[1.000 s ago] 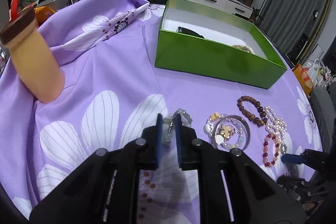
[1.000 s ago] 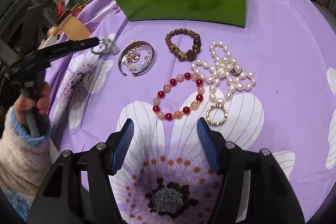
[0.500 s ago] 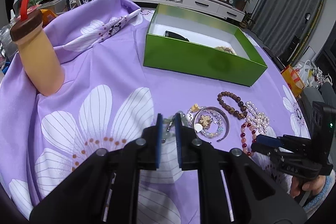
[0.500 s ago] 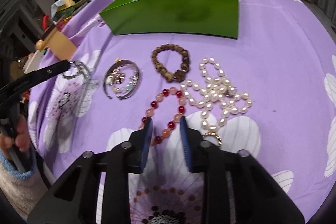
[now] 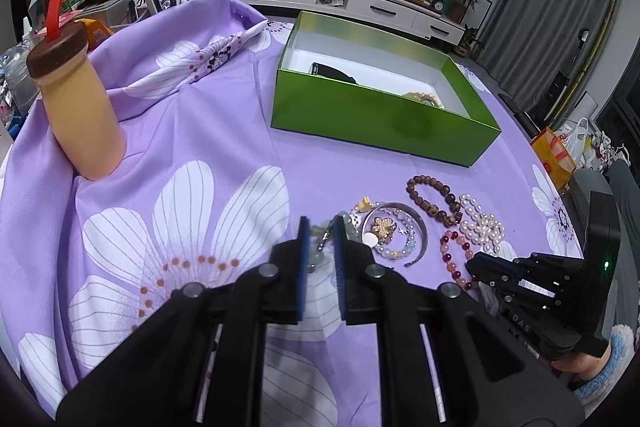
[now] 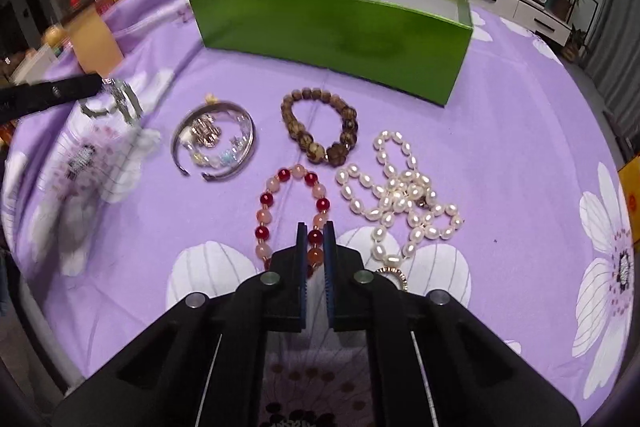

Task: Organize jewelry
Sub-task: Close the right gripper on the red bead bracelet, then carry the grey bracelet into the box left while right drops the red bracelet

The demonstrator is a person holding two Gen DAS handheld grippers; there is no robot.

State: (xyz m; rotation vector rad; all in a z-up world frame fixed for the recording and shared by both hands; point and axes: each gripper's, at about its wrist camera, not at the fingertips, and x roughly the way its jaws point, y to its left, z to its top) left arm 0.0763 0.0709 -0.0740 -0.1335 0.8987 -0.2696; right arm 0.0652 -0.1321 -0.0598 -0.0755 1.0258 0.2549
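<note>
Right gripper: jaws nearly closed on near beads of red bracelet | left gripper: jaws clamp pale bracelet | green box: straight ahead, beyond both.

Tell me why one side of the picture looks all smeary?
In the right wrist view the left edge is motion-blurred: the left gripper, the pale bracelet it holds and the tablecloth flowers streak there. The red bead bracelet stays sharp. The left wrist view is crisp, though its fisheye lens bends the edges.
</note>
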